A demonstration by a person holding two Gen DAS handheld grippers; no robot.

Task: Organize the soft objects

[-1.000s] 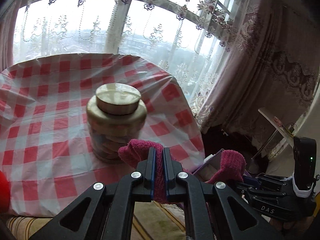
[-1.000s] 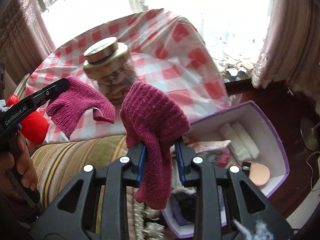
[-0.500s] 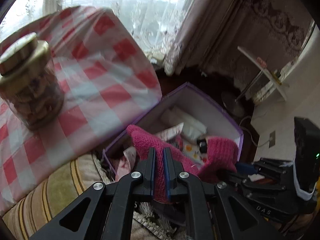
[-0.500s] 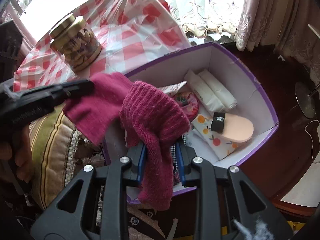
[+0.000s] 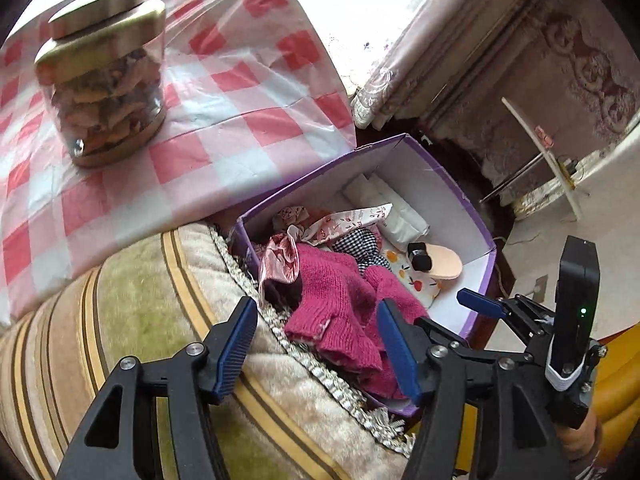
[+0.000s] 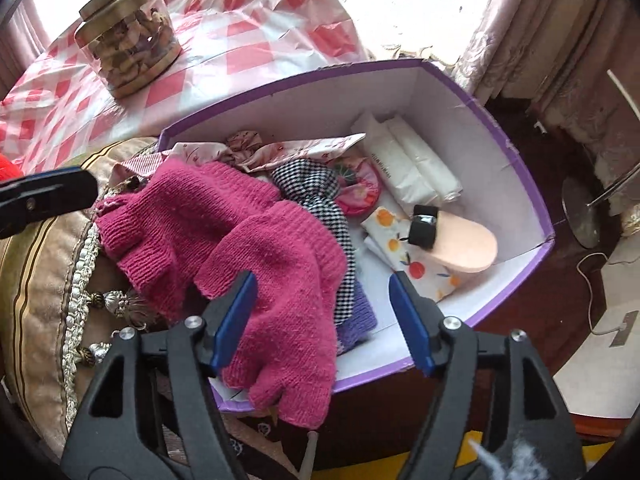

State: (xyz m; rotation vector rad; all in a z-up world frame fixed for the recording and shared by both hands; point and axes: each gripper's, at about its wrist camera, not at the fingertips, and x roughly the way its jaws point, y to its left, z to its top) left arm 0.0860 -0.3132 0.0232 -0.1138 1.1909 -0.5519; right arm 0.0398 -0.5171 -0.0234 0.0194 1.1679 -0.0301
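Lace curtains (image 5: 500, 40) hang at the bright window behind a tabletop (image 5: 248, 92) under a glossy, creased plastic cloth of red and white checks. Nearer, a plush striped cushion (image 5: 120, 320) in beige, olive and gold shows a braided trim with tassels along its edge. Beside it sits a purple box (image 6: 532, 196) of cardboard with white inner walls, its top open.

On the tabletop stands a clear round jar (image 6: 132, 36) with a brushed gold lid, packed with pale brown pieces.

2 magenta knit gloves lie at the near end of the box, ribbed at the cuffs and fuzzy in texture. 1 glove (image 6: 288, 292) droops over the near rim with its short fingers hanging outside; the other glove (image 6: 176, 216) lies flatter toward the cushion, touching the first.

Deeper in the box are floral fabric (image 6: 280, 148), a black-and-white gingham cloth (image 6: 320, 192), 2 white rolled packs (image 6: 412, 164) with writing too small to read, and a peach foam pad (image 6: 464, 248) with a small black cube on it.

The right tool (image 6: 324, 312) stands wide apart above the drooping glove, gripping nothing. The left tool (image 5: 316, 344) is equally wide, empty, above the gloves.
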